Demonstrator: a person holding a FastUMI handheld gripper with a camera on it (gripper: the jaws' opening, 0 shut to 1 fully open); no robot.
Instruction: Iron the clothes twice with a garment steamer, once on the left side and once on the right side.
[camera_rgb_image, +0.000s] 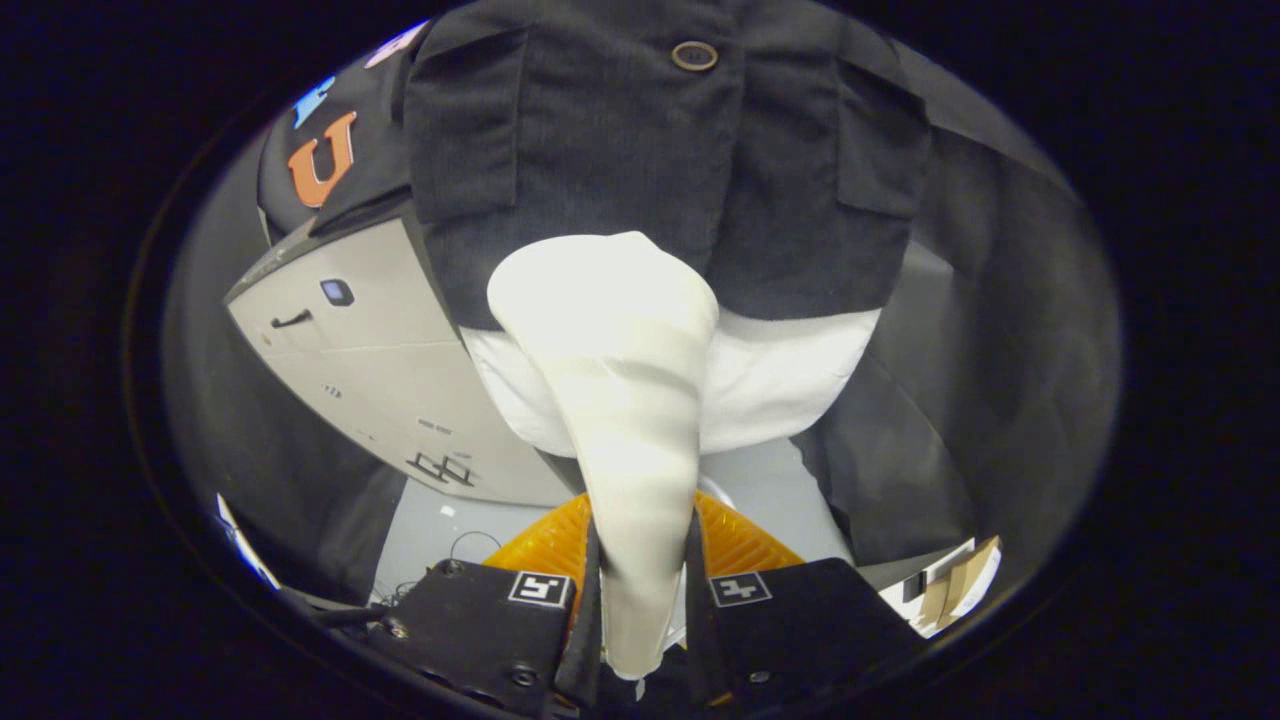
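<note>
1. The gripper (642, 590) has its two fingers pressed against opposite sides of the garment steamer's handle, one on each side, pinching it firmly between them.
2. The garment steamer (610, 400) is a cream-white unit. Its narrow handle sits between the fingers, and the body widens as it runs forward, ending in a broad rounded head.
3. The steamer head lies against the lower front of the dark jacket (650, 160), close to the hem and near the jacket's centre line. Whether the head actually touches the cloth cannot be told.
4. The jacket hangs upright beyond the fingers. It has a flap pocket on each side and a round brown button (694, 56) on the centre front, above the steamer head.
5. A white garment (780, 380) shows below the jacket's hem, on both sides of the steamer body.
6. An orange ribbed part (545, 545) sits just behind the fingers, either side of the handle.
7. A light grey cabinet (370, 370) stands left of the jacket, with a dark handle and a small dark panel on its face.
8. The grey floor (760, 485) lies below the garments, and cardboard pieces (955, 590) rest to the right of the fingers.
</note>
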